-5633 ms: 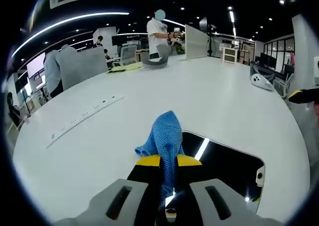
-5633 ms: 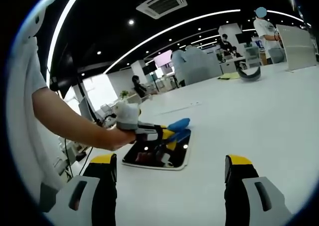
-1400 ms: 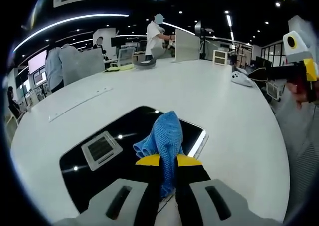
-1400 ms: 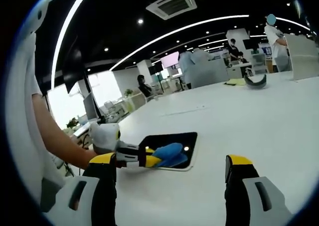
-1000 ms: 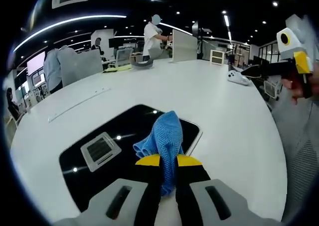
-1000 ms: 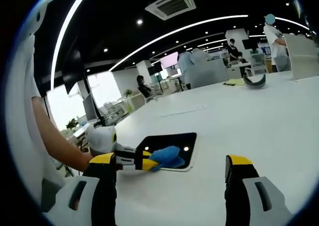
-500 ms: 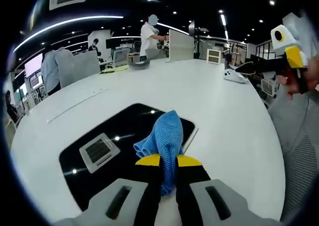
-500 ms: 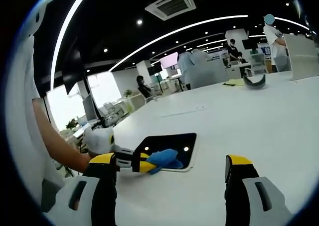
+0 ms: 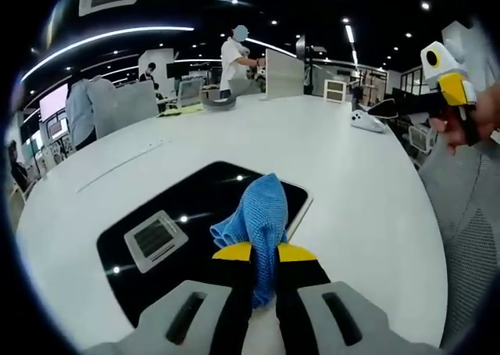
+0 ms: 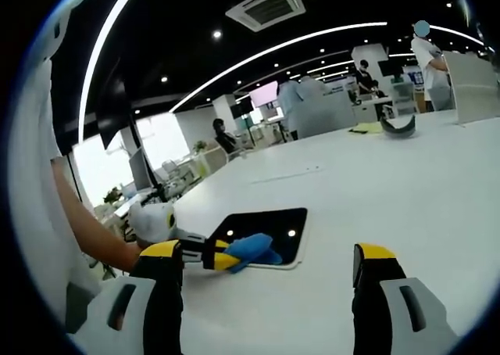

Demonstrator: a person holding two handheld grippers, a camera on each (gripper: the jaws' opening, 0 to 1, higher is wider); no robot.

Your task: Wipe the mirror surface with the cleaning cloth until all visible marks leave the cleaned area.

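**On the white table: mirror, cloth, two grippers**

Change since half a second ago: in the right gripper view, the left gripper (image 10: 223, 259) and its cloth sit slightly nearer the mirror's near edge; the mirror itself has not moved.

Item 1: flat, glossy black rectangular mirror (image 9: 176, 214) with rounded corners, lying on the smooth white round table (image 9: 344, 167), long axis running away from the left gripper, reflecting ceiling lights.

Item 2: crumpled blue knitted cleaning cloth (image 9: 262, 214), clamped between the left gripper's (image 9: 264, 255) yellow-tipped jaws, resting on the mirror's near part.

Item 3: right gripper (image 10: 266, 265), jaws wide apart, holding nothing, above the table.
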